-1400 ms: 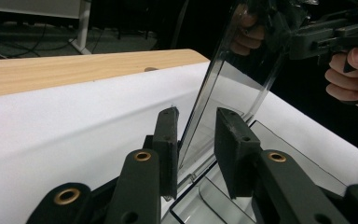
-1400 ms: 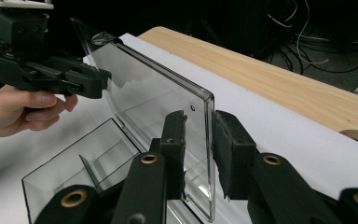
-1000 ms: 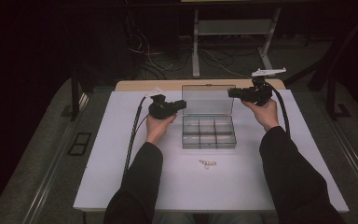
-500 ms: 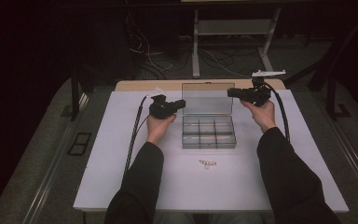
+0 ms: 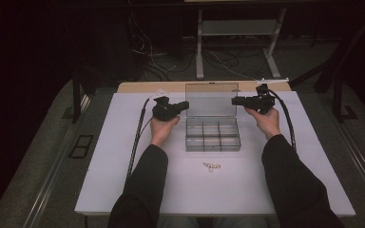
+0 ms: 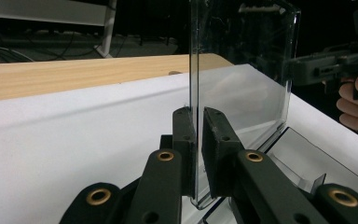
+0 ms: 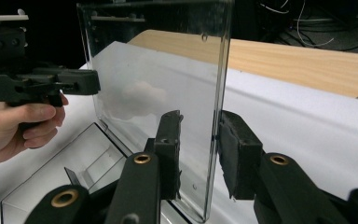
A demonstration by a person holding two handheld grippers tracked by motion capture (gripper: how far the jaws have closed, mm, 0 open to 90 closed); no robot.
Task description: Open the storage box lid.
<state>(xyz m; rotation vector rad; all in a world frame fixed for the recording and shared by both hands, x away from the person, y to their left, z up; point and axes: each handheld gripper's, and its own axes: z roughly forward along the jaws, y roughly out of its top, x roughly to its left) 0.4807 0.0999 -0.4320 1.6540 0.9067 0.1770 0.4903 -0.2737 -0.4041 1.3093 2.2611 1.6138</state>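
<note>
"What's changed?"
"Little: the lid (image 5: pixel 211 99) stands upright as before, so the box (image 5: pixel 213 134) looks fully open."
"And the tongs?"
"Left gripper (image 6: pixel 197 140) is clenched on the lid's edge. Right gripper (image 7: pixel 199 156) straddles the other edge, jaws parted, seemingly not touching. The box sits mid-table between them."

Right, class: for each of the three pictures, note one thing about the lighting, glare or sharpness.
High view: the white rectangular table cover is brightly lit while the surroundings fall into darkness. Left gripper view: the clear plastic box lid carries a hazy sheen, and the left tool looks sharp. Right gripper view: a whitish reflection sits on the lid; the other hand looks soft.
</note>
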